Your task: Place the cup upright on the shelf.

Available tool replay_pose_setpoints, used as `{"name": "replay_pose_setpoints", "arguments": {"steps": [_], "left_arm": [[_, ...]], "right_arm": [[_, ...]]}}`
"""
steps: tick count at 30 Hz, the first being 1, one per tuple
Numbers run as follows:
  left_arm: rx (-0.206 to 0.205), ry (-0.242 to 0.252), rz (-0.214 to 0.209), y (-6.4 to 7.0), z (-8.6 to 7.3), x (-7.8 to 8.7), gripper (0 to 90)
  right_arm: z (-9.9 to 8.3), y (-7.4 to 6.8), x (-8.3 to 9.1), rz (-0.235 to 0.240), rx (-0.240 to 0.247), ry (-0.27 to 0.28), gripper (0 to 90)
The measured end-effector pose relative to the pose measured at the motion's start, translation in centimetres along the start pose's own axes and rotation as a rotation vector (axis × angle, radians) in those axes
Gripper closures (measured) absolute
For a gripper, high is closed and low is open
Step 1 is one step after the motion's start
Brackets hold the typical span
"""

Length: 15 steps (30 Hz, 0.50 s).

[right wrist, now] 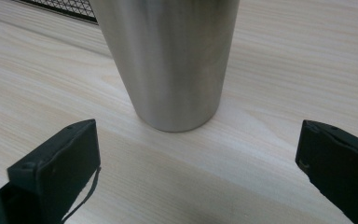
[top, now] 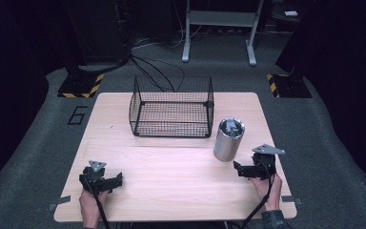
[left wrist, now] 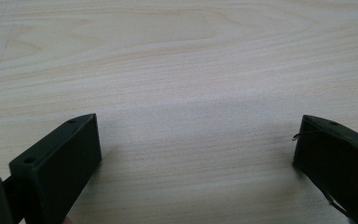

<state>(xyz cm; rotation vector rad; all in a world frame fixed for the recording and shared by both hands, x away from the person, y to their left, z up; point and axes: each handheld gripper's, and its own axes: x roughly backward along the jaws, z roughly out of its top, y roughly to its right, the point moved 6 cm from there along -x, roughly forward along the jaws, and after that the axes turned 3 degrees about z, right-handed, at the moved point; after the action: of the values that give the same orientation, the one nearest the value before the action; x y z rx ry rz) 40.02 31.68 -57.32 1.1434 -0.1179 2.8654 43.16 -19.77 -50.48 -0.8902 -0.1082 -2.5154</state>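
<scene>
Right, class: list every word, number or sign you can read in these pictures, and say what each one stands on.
"6": a dark numeral on the grey floor, left of the table.
Yellow-and-black hazard stripes, no words: on the two stand bases behind the table.
Steel cup and wire basket: no readable text.

Bright overhead light on the table [top: 171,167], dark surroundings, soft blurry close-ups.

The pale wooden table [top: 171,162] bore a steel tumbler [top: 228,139] standing upright just ahead of my right gripper [top: 240,169], and a black wire basket [top: 171,107] beyond it, farther off.
</scene>
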Motion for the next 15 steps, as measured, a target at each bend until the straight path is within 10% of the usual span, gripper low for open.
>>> {"name": "replay_pose_setpoints", "arguments": {"steps": [15], "left_arm": [[-0.003, 0.001, 0.002, 0.0, 0.0, 0.0, 0.4]], "right_arm": [[2.6, -0.9, -0.1, 0.022, 0.017, 0.059, 0.0]]}}
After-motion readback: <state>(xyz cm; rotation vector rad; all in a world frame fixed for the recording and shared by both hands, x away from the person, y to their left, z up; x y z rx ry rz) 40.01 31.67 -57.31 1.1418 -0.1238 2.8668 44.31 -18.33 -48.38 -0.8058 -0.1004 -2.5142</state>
